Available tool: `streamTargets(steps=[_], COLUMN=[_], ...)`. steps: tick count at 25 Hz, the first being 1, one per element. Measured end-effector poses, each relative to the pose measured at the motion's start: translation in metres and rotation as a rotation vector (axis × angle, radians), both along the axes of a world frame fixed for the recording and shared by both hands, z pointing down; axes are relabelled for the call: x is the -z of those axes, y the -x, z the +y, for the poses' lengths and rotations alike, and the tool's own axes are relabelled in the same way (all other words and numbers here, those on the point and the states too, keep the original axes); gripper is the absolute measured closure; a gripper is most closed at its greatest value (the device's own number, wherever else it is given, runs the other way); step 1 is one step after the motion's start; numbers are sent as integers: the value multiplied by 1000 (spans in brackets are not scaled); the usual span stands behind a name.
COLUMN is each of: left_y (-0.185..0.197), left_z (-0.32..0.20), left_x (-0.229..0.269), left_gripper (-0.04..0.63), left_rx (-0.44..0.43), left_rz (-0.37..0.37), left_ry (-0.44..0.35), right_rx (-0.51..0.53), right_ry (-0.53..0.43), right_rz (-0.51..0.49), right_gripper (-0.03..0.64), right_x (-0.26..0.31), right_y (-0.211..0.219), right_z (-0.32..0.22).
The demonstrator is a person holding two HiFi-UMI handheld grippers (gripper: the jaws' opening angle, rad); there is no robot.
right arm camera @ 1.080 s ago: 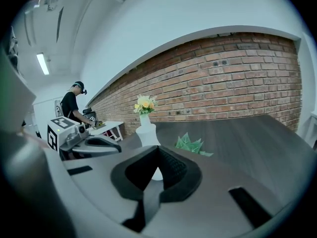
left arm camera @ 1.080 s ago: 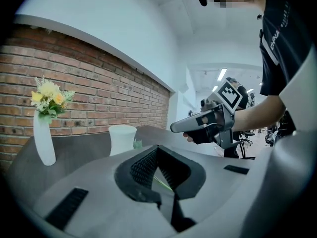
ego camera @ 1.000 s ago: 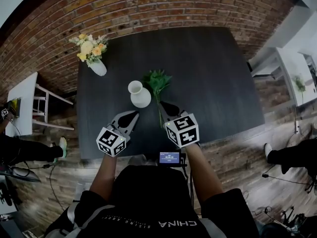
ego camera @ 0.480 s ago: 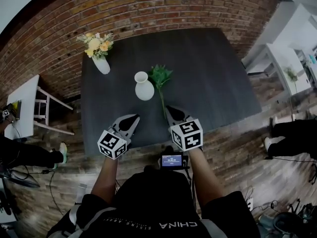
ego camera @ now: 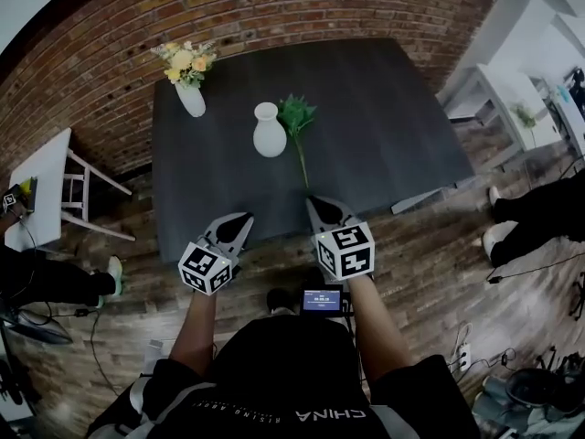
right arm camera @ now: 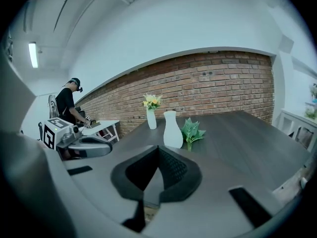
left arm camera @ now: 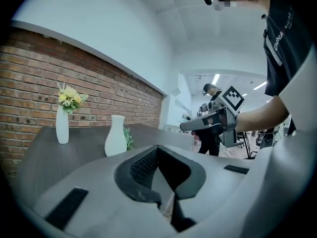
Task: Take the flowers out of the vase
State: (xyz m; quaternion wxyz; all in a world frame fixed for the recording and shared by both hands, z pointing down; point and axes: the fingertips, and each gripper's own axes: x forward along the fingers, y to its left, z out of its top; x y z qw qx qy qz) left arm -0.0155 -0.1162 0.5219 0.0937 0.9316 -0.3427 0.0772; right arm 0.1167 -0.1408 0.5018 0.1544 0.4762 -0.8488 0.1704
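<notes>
The left tongs (ego camera: 239, 221) are shut tight. In the left gripper view the two dark pads (left arm camera: 143, 165) meet at the tip, and there is nothing between them. The right tongs (ego camera: 322, 207) are shut tight too. In the right gripper view their pads (right arm camera: 171, 167) also meet, and they hold nothing. Neither pair touches a thing.

In the head view both tongs sit in the lower middle of the frame, side by side. They point up the frame toward the dark table (ego camera: 393, 126). Their tips lie at the table's lower edge. The marker cubes behind them hang over the wood floor (ego camera: 430, 273).

The white vase (ego camera: 269, 131) stands upright on the table, in the upper middle of the frame. The green bunch (ego camera: 297, 117) is not in this vase. It lies flat on the table just to the right of it. Its leaves are next to the vase. Its thin stem runs down the frame toward the right tongs, and the stem end is near that tip but apart from it.

A second vase (ego camera: 192, 99) stands near the upper left corner of the table, well apart from the first one. Yellow flowers (ego camera: 186, 59) stand in it. A brick wall (ego camera: 110, 53) runs behind the table. A small white table (ego camera: 41, 186) stands at the left side of the frame.
</notes>
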Motion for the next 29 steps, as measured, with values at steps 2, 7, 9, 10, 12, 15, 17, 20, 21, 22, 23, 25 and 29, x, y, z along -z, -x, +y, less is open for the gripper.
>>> streamTargets(steps=[2, 7, 9, 10, 12, 15, 17, 20, 21, 22, 23, 25, 29], left_y=[-1, -13, -20, -22, -22, -20, -22, -29, -31, -33, -35, -38, -42], left_z=[6, 10, 10, 9, 8, 5, 6, 6, 6, 6, 6, 5, 3], left_x=[-1, 3, 5, 4, 2, 4, 7, 8, 9, 9, 11, 14, 20], left_gripper=[592, 592, 592, 592, 592, 592, 592, 592, 592, 592, 592, 592, 592], left_rx=[10, 14, 20, 29, 54, 87, 95, 92, 89, 86, 83, 79, 72], left_rz=[3, -1, -6, -12, -25, -25, -22, -33, -38, -40, -39, -32, -27], left_ry=[1, -10, -16, -16, -11, -6, -5, -12, -13, -15, -17, -21, -29], right_rx=[0, 6, 11, 15, 25, 39, 47, 70, 77, 82, 85, 90, 101], right_ry=[-8, -24, -30, -31, -33, -40, -41, -31, -26, -22, -20, -20, -23], right_rz=[1, 3, -3, -6, -10, -17, -25, -41, -46, -50, -51, -51, -49], right_gripper=[611, 611, 611, 611, 611, 611, 611, 611, 611, 611, 611, 611, 611], right_x=[2, 11, 14, 15, 15, 20, 21, 20, 19, 18, 18, 19, 23], right_y=[-4, -13, -19, -23, -29, -38, -41, -41, -41, -41, -41, -42, -43], right_z=[6, 12, 16, 17, 19, 17, 15, 12, 12, 11, 11, 9, 4])
